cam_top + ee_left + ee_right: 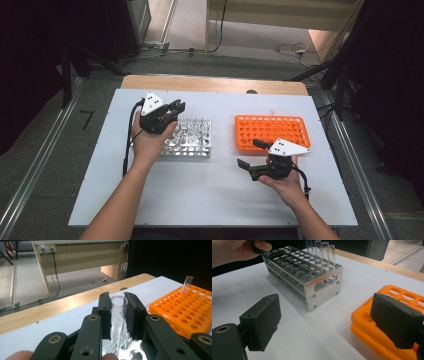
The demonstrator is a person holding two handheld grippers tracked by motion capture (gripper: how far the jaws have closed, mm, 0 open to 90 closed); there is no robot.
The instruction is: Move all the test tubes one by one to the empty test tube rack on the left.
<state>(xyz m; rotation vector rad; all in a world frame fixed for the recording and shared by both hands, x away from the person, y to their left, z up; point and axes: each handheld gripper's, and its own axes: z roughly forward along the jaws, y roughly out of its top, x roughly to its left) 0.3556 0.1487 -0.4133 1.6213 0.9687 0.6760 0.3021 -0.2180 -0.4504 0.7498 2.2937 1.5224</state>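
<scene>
Table (210, 200), rectangular, white-topped with a pale wooden strip along its far edge, occupying the centre of the high view on a grey floor. Metal test-tube rack (192, 138), silvery, perforated, box-shaped, left of centre in the high view; in the right gripper view it sits in the upper middle of the frame (312, 275) with four clear glass tubes (322, 252) standing upright in a row at its near end. Orange plastic test-tube rack (270, 131), rectangular with many round holes, right of centre in the high view, well apart from the metal one; one slim clear tube (185, 286) stands tilted in it at the upper right of the left gripper view. Left gripper (172, 111), black with a grey three-cornered top plate, held in the person's left hand (147, 142) over the far left corner of the metal rack; its jaws are pinched on a clear glass test tube (118, 312), pads pressing on either side just below the tube's open rim, the tube roughly upright with its lower part running down toward the rack holes at the bottom centre of the left gripper view. Right gripper (250, 152), same make, held in the right hand (285, 185) just in front of the orange rack's near edge; jaws spread wide with nothing between them, one pad at the lower left and the other at the lower right of the right gripper view.
</scene>
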